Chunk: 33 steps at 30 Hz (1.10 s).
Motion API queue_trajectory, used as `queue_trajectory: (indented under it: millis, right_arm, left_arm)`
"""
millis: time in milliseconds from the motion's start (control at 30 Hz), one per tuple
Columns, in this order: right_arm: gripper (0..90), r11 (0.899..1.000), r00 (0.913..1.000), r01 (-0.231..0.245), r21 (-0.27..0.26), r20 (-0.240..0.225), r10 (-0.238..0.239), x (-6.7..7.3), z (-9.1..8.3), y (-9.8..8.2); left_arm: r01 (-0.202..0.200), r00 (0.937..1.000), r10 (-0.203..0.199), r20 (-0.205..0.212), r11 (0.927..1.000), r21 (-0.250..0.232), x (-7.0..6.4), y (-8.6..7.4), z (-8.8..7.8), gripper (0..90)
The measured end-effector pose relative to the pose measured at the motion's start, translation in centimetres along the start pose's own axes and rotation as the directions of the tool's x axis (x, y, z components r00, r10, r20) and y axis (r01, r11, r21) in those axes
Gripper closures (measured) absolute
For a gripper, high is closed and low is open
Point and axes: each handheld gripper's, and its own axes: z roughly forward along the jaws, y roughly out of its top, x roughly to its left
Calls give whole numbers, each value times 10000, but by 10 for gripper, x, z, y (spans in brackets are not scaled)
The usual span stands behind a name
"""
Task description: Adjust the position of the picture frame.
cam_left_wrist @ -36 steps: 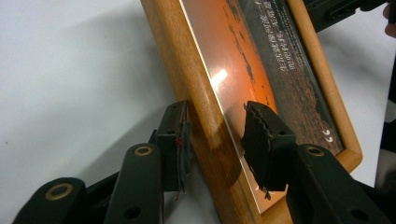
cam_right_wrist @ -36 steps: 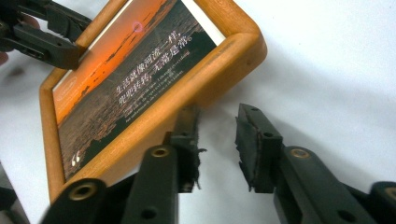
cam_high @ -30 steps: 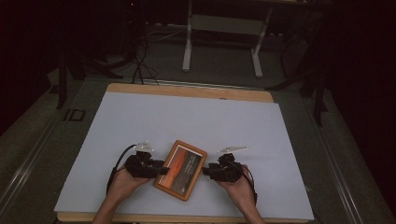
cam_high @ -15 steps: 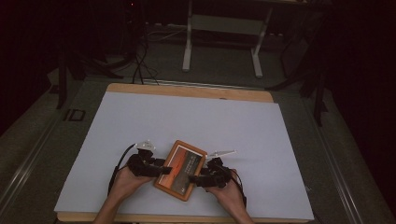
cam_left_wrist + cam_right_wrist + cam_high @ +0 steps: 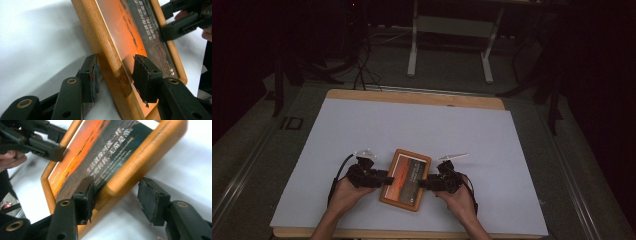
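High view: a wooden picture frame (image 5: 405, 179) lies flat near the front edge of the surface (image 5: 422, 130), turned a little askew. The surface is covered by a pale, matte sheet; a strip of bare wood shows along its far edge. The frame is a rounded-corner rectangle, warm orange wood around a glossy print, orange on one half and dark on the other. The left tool (image 5: 384, 178) meets the frame's left long edge and the right tool (image 5: 422, 183) its right long edge, a hand behind each. Wide open room lies behind and to both sides of the frame; little room in front, where the surface ends.

Left gripper view: the left tool (image 5: 117, 77) straddles the frame's (image 5: 110, 57) wooden rail, one worn, frayed pad on the outer side, the other over the shiny print. Its jaws have just been closing; whether the pads press the wood I cannot tell. The right tool (image 5: 186, 18) sits at the opposite rail.

Right gripper view: the right tool (image 5: 117, 195) is spread, its jaws having just been closing. One pad lies against the frame's (image 5: 120, 152) print near the rail; the other stands clear of the rail's outer side, white sheet visible between. The wood is smooth, with a rounded lip. The left tool (image 5: 37, 138) shows at the far rail.
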Motion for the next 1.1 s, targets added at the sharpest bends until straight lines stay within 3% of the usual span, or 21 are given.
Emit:
queue_trajectory:
  millis: [233, 333, 500, 733, 800, 1100]
  right_arm:
    - [489, 10000, 10000, 17, 3, -44, -17, -3, 3, 6]
    - [492, 10000, 10000, 14, 50, -95, -14, -4, 4, 9]
    - [490, 9998, 9999, -144, -138, -52, 143, -9, 5, 16]
    - [454, 9992, 9997, 258, 320, 31, -259, 5, 7, 2]
    - [454, 9993, 9999, 99, 355, -71, -97, 6, 8, 0]
    - [519, 9993, 9994, -325, 196, -100, 327, 2, 3, 6]
  left_arm:
    - [314, 9995, -314, -91, 9995, 2, 2, 2, 4, 473]
    - [387, 9990, -384, -240, 9992, 100, 0, 3, 3, 472]
    - [532, 9986, -530, -77, 9984, 177, 1, 0, 3, 476]
    - [1073, 9938, -1078, 260, 9940, 214, 3, -1, 6, 491]
    - [1238, 9919, -1243, 246, 9921, 215, 1, -1, 8, 471]
    - [1274, 9917, -1274, -177, 9919, 12, -6, 4, 6, 490]
